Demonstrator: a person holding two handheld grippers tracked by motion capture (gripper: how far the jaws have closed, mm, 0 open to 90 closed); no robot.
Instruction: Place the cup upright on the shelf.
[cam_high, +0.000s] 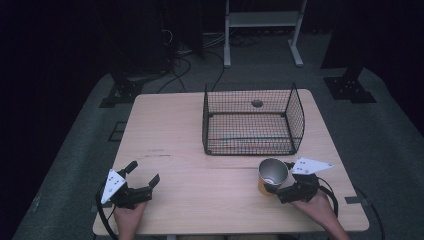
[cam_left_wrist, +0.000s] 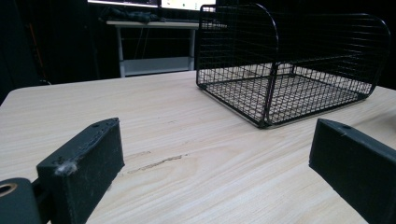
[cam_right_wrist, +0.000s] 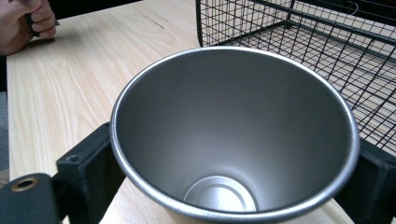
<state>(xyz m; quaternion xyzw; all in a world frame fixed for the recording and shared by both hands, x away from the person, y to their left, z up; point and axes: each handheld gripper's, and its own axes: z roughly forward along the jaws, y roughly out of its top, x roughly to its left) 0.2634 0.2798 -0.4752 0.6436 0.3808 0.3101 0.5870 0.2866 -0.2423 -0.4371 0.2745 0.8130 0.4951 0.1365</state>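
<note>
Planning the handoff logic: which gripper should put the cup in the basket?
Right. The right gripper already has its jaws on either side of the cup, just in front of the basket. The left gripper is open, holds nothing, and sits far off at the table's near left.

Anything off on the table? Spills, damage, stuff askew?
Nothing serious. The metal cup is upright and empty between the right gripper's jaws, no spill. The wire basket sits flat and empty. One blemish: a thin scuff line on the table ahead of the open left gripper.
</note>
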